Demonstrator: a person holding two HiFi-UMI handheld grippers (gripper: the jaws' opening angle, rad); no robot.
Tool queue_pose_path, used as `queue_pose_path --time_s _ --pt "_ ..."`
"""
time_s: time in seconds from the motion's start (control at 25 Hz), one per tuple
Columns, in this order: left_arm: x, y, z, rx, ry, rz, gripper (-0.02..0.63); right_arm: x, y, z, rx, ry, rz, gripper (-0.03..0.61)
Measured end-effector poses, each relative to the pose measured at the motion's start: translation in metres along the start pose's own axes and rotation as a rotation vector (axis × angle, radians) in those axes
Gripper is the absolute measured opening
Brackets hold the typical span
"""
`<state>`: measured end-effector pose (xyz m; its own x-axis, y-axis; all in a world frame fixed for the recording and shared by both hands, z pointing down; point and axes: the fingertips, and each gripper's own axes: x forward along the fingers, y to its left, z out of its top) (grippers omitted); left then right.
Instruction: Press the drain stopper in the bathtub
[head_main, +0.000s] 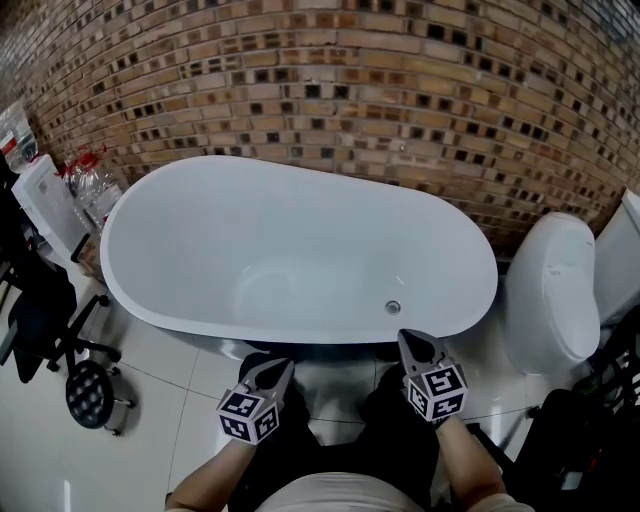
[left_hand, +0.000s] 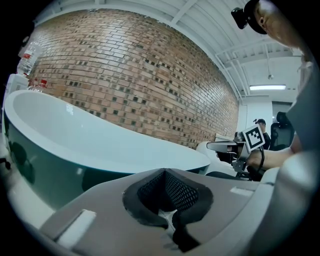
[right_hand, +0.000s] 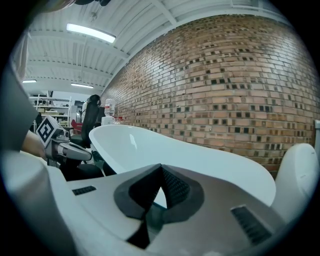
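The white oval bathtub (head_main: 200, 240) stands against the brick wall. Its small round metal drain stopper (head_main: 393, 307) sits on the tub floor near the front right. Both grippers hang outside the tub, over the person's knees, short of the front rim. My left gripper (head_main: 282, 368) is shut with nothing in it, its jaws meeting at the tip (left_hand: 164, 171). My right gripper (head_main: 411, 341) is also shut and empty (right_hand: 161, 166), just in front of the rim and slightly right of the stopper. The gripper views show the tub's outside and rim (left_hand: 75, 140) (right_hand: 190, 155); the stopper is hidden there.
A white toilet (head_main: 550, 290) stands right of the tub. At the left are a black stool (head_main: 90, 395), a dark chair (head_main: 40, 300) and plastic bottles (head_main: 92, 180). The curved brick wall (head_main: 350, 80) closes the back. The floor is glossy white tile.
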<state>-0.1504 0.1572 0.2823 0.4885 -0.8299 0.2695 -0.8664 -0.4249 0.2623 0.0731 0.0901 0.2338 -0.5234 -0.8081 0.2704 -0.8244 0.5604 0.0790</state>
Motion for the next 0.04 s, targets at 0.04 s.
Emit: queue_pose_path --time_s 0.04 --pt "0.0004 -0.0011 0.0002 0.002 -0.002 -0.002 0.006 -0.0002 -0.0013 -0.0009 0.003 0.001 -0.002 0.015"
